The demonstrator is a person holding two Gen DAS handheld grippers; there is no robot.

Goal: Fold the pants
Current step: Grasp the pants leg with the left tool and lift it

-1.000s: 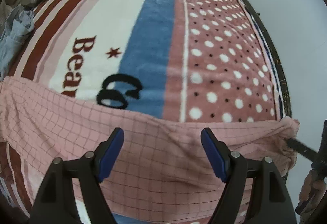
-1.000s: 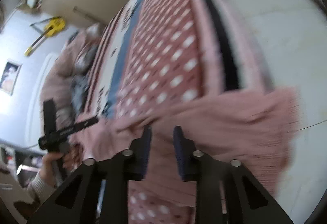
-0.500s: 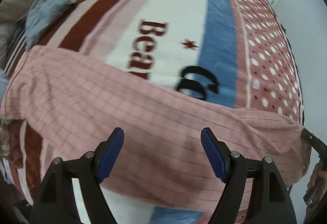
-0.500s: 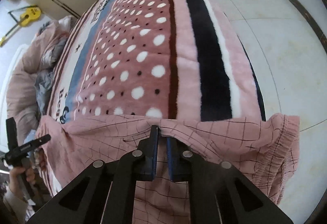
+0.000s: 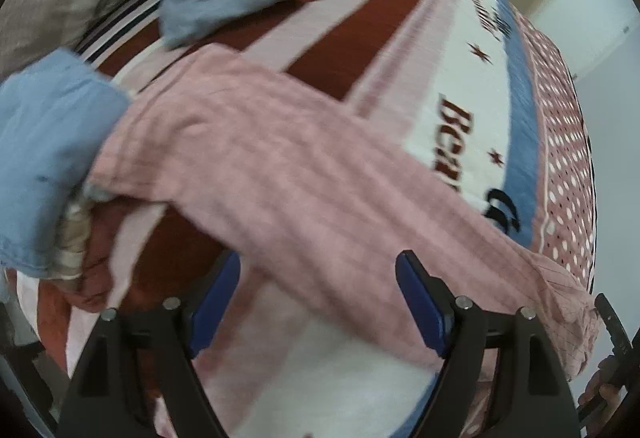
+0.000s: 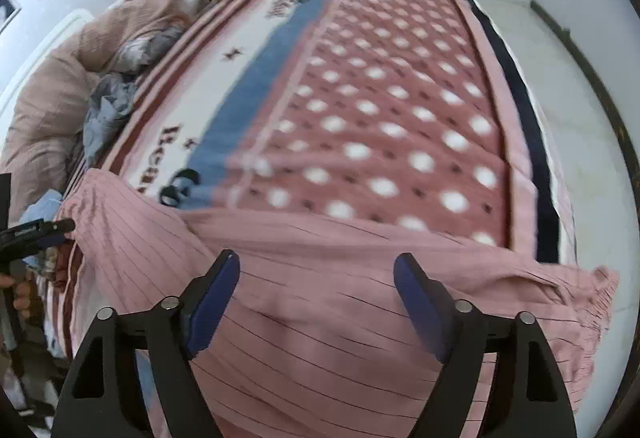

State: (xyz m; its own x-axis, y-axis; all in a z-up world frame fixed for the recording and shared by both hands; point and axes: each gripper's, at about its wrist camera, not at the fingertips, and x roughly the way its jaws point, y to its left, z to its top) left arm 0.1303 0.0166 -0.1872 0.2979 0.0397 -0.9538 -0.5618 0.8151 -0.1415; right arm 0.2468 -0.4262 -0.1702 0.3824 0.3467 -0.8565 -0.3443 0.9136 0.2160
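The pink checked pants (image 6: 320, 278) lie limp across the bed (image 6: 400, 98). Soft and light, they will sag (best pinched at waistband or hem). Left gripper (image 5: 318, 300) and right gripper (image 6: 316, 298) are opening, fingers spread, nothing pinched.

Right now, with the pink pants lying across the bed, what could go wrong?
1. The waistband end of the pink pants hangs past the edge of the blanket over the floor, so it might slide down.
2. The other end lies against the pile of blue clothes, and a grab there could pick up the wrong cloth.
3. Both tools, right and left, are opening with nothing pinched between them, so the pants may wrinkle.
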